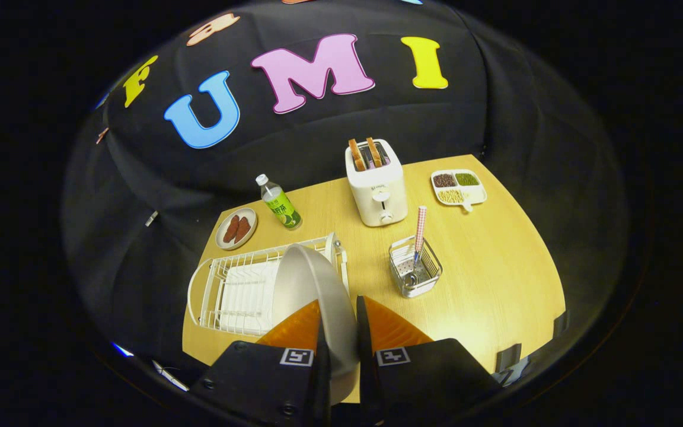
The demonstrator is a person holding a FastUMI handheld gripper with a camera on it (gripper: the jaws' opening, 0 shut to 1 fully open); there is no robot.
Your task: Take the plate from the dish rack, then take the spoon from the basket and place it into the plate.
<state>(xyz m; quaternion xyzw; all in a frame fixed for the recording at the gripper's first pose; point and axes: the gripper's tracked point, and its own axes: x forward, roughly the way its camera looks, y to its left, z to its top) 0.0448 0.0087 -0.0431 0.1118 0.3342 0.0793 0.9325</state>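
Round grey-white ceramic plate [312, 284] clamped edge-on by tool [339, 332], held above white wire dish rack [223, 290]. Best kept level, set on bare wooden bench [495, 279] at 3 o'clock.

Plate [312, 284]: stood on edge between the claw's [339, 350] two fingers, both pressing on it, over the rack's right end.
Rack [229, 284]: on the bench [495, 284], left of the claw, just ahead.
Basket [415, 267]: on the bench, right of the rack, ahead of the right finger, apart from it.
Spoon [419, 234]: upright in the basket.
Toaster [376, 187]: behind the basket, near the bench's far edge; two slices [365, 153] stood in its slots.
Tray [459, 187]: right of the toaster, by the far edge.
Bottle [280, 203]: left of the toaster, behind the rack.
Saucer [236, 228]: left of the bottle, at the bench's far left corner.
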